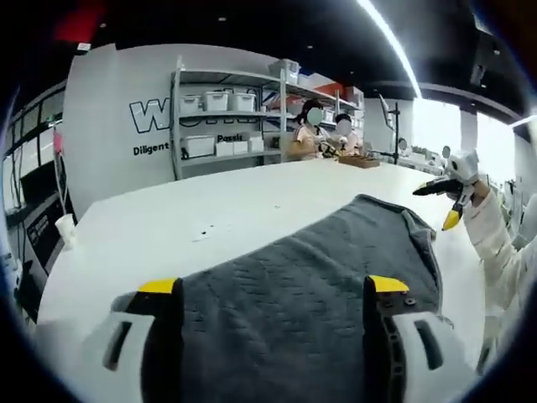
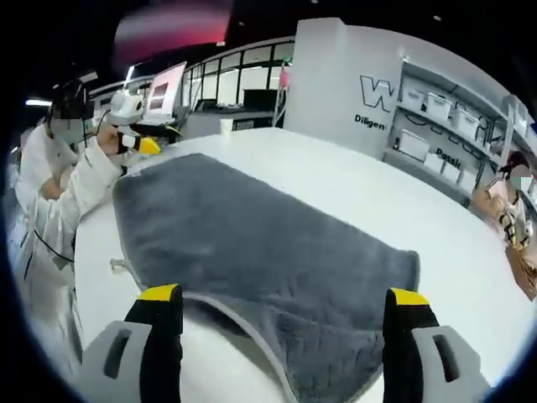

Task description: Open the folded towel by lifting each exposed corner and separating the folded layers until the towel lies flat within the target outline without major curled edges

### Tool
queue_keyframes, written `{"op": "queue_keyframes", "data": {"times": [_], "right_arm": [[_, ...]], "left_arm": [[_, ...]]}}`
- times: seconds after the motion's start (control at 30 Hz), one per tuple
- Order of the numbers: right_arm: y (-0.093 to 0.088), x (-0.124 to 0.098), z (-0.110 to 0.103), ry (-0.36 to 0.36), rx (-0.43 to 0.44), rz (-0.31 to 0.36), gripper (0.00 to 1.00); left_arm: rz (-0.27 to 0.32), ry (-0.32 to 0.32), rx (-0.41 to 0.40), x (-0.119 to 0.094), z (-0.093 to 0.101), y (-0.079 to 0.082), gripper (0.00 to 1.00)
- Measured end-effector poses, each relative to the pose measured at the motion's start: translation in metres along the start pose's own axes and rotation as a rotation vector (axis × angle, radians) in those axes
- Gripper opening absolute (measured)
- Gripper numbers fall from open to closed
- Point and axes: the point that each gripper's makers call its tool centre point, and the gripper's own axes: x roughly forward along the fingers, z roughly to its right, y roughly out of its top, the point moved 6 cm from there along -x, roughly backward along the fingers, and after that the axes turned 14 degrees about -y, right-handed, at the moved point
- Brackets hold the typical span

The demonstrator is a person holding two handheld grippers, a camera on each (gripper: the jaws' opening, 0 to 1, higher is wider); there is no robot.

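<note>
Left gripper view looks along its own left gripper [image 1: 273, 285], whose yellow-tipped jaws stand wide apart with nothing between them, poised over the near edge of the grey towel [image 1: 319, 269]; the spread suits a tool waiting to pick a corner rather than one holding cloth. The towel lies on the white table [image 1: 168, 227], opened out and fairly smooth, running away towards the far side where the right gripper [image 1: 453, 201] hangs above the table just off the towel's far corner, in a person's gloved hand with a white sleeve [image 1: 495, 243]. Its jaws there appear parted, with no cloth in them. Right gripper view gives the opposite look: the right gripper [image 2: 285, 295] shows its jaws open and empty above the towel [image 2: 252, 235], and here a raised, slightly curled hem shows along the near edge, which the other view does not reveal. Across the towel the left gripper [image 2: 143, 143] hovers near the far corner. I see no target outline on the table in either view, so I cannot judge the fit. Shelving [image 1: 226, 117] with white boxes stands behind, and people sit at the far end.
</note>
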Motion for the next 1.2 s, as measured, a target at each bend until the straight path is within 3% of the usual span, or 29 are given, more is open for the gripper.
{"op": "queue_keyframes", "data": {"times": [0.2,0.37,0.5,0.6,0.73,0.83,0.93,1.07,1.2], "right_arm": [[0.048,0.017,-0.011,0.004,-0.027,0.061,0.99],[0.086,0.036,-0.030,0.048,-0.024,0.103,0.99],[0.112,0.052,-0.048,0.086,-0.024,0.152,0.99],[0.128,0.071,-0.059,0.080,-0.029,0.178,0.92],[0.136,0.103,-0.068,0.060,-0.016,0.203,0.75],[0.132,0.122,-0.074,0.066,0.005,0.170,0.61],[0.122,0.146,-0.078,0.051,-0.007,0.118,0.56],[0.110,0.172,-0.079,0.036,-0.008,0.071,0.40],[0.099,0.189,-0.079,0.020,-0.035,0.044,0.37]], "left_arm": [[-0.023,0.049,-0.024,0.003,-0.027,-0.011,0.84],[-0.039,0.027,-0.029,0.007,-0.029,-0.018,0.83],[-0.057,0.044,-0.029,0.009,-0.037,-0.026,0.75],[-0.018,0.031,-0.115,0.009,-0.043,-0.031,0.73],[-0.024,0.072,-0.113,0.005,-0.053,-0.038,0.69],[-0.028,0.116,-0.110,0.003,-0.063,-0.041,0.66],[-0.008,0.145,-0.126,0.001,-0.070,-0.044,0.60],[0.004,0.206,-0.108,-0.002,-0.080,-0.047,0.51],[0.005,0.215,-0.123,-0.002,-0.085,-0.051,0.44]]}}
